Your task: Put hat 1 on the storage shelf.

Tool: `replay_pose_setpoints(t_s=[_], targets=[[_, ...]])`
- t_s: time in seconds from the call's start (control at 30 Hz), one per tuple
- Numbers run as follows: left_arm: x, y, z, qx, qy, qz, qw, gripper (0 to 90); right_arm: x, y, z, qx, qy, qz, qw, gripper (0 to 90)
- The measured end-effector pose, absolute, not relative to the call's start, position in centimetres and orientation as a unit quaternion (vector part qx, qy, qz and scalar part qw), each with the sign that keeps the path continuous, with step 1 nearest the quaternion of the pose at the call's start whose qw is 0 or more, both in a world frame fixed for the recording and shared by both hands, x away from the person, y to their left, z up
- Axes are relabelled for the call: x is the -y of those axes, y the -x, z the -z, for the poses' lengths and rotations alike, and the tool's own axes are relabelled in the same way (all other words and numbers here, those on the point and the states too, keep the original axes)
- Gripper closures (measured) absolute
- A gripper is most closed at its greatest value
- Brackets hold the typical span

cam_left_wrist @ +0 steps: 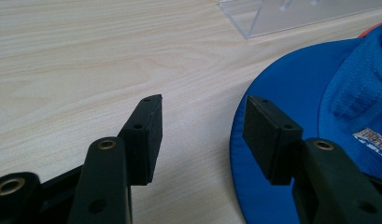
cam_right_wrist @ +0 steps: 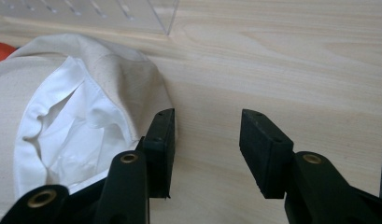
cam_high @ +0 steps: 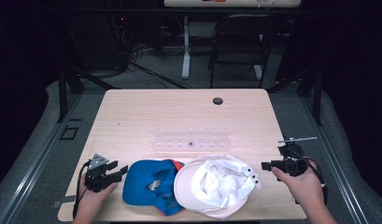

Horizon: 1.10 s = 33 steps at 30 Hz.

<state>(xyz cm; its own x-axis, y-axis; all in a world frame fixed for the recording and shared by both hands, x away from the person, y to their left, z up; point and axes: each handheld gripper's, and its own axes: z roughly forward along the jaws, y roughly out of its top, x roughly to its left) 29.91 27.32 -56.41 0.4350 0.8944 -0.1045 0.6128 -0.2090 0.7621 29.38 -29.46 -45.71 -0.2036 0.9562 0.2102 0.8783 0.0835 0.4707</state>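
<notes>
A blue cap [cam_high: 151,186] with an orange underside lies at the front of the wooden table [cam_high: 179,112], and its brim [cam_left_wrist: 291,88] reaches just under my left gripper's right jaw. Overlapping it on the right is a white cap [cam_high: 216,186], upside down with its lining [cam_right_wrist: 72,126] showing. My left gripper [cam_high: 118,169] rests at the blue cap's left edge, open [cam_left_wrist: 202,105], nothing between its jaws. My right gripper [cam_high: 268,164] hovers at the white cap's right side, open [cam_right_wrist: 207,116] over bare wood, its left jaw beside the cap's rim.
A clear acrylic rack [cam_high: 191,138] with rows of pegs lies flat just behind the caps; its corner shows in both gripper views [cam_left_wrist: 282,14] [cam_right_wrist: 109,14]. A black round grommet [cam_high: 218,101] sits near the table's far edge. A black chair [cam_high: 240,42] stands beyond the table.
</notes>
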Motion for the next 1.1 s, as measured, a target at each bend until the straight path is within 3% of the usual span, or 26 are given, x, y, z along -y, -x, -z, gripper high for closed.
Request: replay_pose_setpoints(t_s=[0.2,0.6,0.7,1.1], targets=[[-27.7,-29.5,56.5,-0.503,-0.752,-0.188,0.381,48.3,29.1,-30.0,45.3,-0.734,-0.631,-0.249,0.031,54.3],[-28.1,-29.1,56.4,-0.510,-0.750,-0.188,0.376,48.6,28.7,-30.3,44.9,-0.737,-0.633,-0.235,-0.008,53.3],[-27.9,-29.1,56.5,-0.508,-0.749,-0.191,0.379,48.6,27.9,-30.2,45.4,-0.742,-0.629,-0.229,-0.037,52.9],[-27.8,-29.0,56.6,-0.505,-0.752,-0.188,0.379,48.6,27.6,-30.7,47.3,-0.725,-0.646,-0.226,-0.081,54.9]])
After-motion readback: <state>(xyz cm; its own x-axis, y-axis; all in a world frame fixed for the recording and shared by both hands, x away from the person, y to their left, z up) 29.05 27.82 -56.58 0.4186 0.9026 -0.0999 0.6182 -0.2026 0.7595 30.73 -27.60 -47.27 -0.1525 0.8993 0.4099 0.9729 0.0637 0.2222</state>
